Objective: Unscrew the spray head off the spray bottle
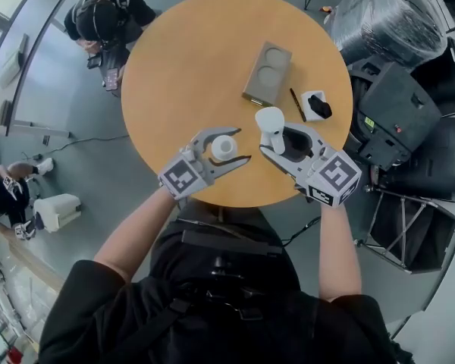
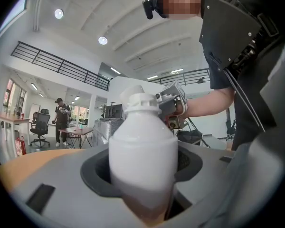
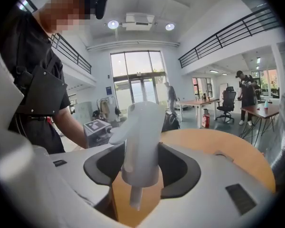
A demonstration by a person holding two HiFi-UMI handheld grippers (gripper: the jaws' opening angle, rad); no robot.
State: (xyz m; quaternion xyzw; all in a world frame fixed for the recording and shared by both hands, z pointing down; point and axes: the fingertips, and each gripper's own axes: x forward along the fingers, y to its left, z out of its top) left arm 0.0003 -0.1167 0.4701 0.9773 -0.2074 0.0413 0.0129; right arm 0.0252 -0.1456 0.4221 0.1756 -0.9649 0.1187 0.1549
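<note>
Separation complete, by the look of it: spray head (image 1: 270,120) off the neck, tube stub hanging free, pinched between the pads of right gripper (image 1: 282,139). Spray bottle (image 1: 224,147) clamped in left gripper (image 1: 229,145), threaded neck bare, at nine o'clock of the head, near but apart. Left, at most: setting both down on table (image 1: 189,59).

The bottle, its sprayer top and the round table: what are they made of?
The bottle looks like smooth, slightly glossy white plastic: soft highlights on its shoulder. The spray head seems the same plastic, more matte. The table may be wood or laminate: even tan top, no clear grain.
</note>
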